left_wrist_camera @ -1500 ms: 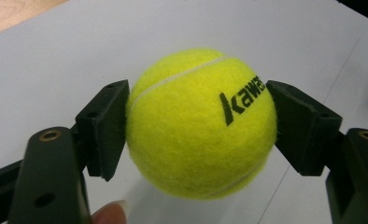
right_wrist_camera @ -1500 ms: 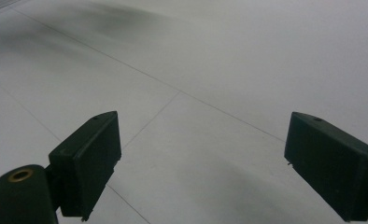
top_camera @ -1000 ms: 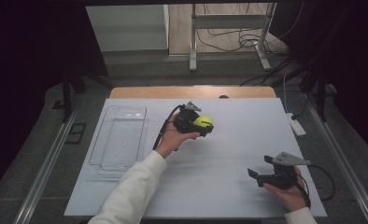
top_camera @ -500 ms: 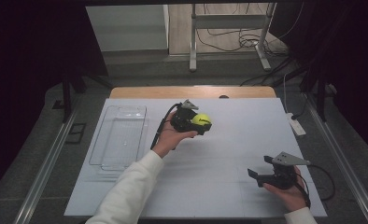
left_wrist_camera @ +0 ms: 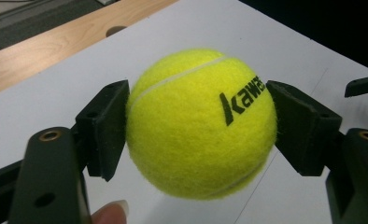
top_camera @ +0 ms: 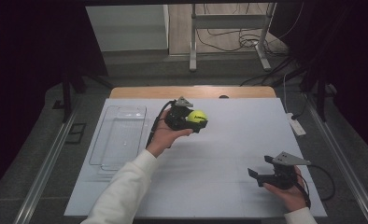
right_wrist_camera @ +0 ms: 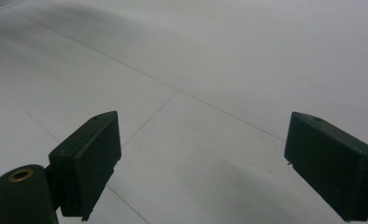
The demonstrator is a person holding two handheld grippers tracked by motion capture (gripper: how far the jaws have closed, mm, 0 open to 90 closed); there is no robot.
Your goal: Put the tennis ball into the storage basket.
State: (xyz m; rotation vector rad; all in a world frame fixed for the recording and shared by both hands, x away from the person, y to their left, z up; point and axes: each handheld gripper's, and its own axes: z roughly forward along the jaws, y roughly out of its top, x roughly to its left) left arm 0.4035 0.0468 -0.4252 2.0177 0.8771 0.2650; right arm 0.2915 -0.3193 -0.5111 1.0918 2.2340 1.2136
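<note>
Ball round, logo toward cam

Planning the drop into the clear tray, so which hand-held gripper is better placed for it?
Left. The left hand-held gripper already clamps the ball beside the tray; the right hand-held gripper sits open, far off.

The white table top lies bare through the centre and lower middle of the high view, giving open passage. At left a clear tray blocks the way. The left gripper with a tennis ball occupies upper centre. The right gripper occupies lower right. A small white device sits at the right edge.
</note>
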